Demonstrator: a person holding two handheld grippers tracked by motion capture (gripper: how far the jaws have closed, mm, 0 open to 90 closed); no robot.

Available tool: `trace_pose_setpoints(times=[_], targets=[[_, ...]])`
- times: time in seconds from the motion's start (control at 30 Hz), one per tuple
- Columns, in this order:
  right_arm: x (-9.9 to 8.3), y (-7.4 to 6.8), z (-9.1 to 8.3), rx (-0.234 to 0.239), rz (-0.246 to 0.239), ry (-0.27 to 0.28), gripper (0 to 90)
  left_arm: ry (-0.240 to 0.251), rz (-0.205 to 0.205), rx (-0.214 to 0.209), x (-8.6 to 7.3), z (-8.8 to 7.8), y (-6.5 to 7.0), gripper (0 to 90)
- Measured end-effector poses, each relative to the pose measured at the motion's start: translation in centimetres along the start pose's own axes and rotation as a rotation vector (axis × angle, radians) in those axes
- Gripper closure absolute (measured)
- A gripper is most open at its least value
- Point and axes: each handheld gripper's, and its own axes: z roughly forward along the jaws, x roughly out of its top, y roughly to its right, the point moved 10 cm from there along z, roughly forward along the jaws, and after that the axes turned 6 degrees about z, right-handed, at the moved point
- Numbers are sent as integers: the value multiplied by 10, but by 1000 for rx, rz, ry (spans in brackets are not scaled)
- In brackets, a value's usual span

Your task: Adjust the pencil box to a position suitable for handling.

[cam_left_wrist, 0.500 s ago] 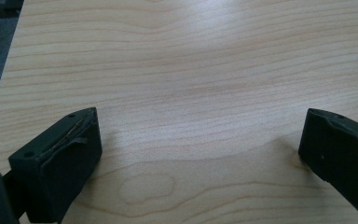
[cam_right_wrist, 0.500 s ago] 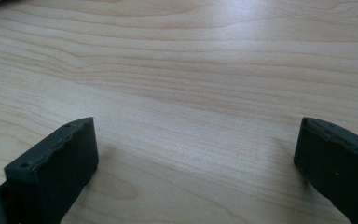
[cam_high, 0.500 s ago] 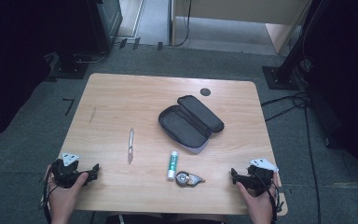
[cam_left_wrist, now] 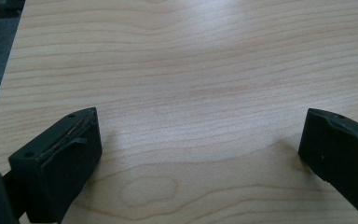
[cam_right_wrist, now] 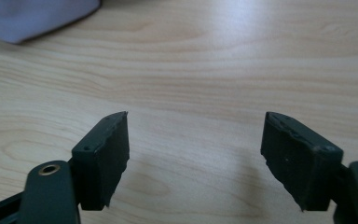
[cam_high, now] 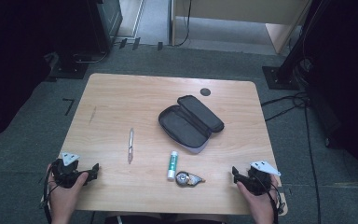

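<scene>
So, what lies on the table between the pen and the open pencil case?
Nothing: in the high view the table is bare wood between the pen and the open pencil case. The glue stick lies nearer the person.

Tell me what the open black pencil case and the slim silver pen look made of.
Open black pencil case: apparently woven fabric, matte, soft rounded edges, pale lining at its lower edge. Slim silver pen: metal or metallic-coated plastic; it gleams, but is too small to settle.
</scene>
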Motion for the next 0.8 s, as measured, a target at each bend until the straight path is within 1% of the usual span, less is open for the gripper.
trace_pose_setpoints(times=[0.03, 0.1, 0.17, 0.23, 0.27, 0.37, 0.4, 0.43, 0.47, 0.53, 0.7, 0.73, 0.8], targets=[[5, -5, -3, 1, -9, 17, 248, 0, 1, -2, 0, 0, 0, 0], [9, -11, -5, -4, -24, 22, 245, 0, 3, -3, 0, 0, 0, 0], [13, -16, -6, -6, -29, 20, 253, 0, 3, -3, 0, 0, 0, 0], [18, -21, -6, 2, -14, 29, 264, 1, 2, -3, 1, 1, 0, 0], [18, -21, -6, 2, -14, 29, 264, 1, 2, -3, 1, 1, 0, 0], [27, -27, -8, 3, -4, 41, 277, 1, 4, -5, 1, 1, 0, 0], [32, -32, -8, 17, 7, 47, 294, 1, 5, -6, 1, 1, 0, 0], [32, -32, -8, 17, 7, 47, 294, 1, 5, -6, 1, 1, 0, 0], [37, -35, -8, 25, 7, 57, 325, 1, 5, -6, 1, 1, 0, 0], [42, -40, -8, 37, 18, 58, 345, 1, 5, -6, 1, 1, 0, 0], [53, -56, -5, 89, 49, 62, 391, 1, 5, -6, 1, 1, 0, 0], [53, -56, -5, 89, 49, 62, 391, 1, 5, -6, 1, 1, 0, 0], [60, -61, -3, 79, 46, 63, 415, 1, 5, -6, 1, 1, 0, 0]])
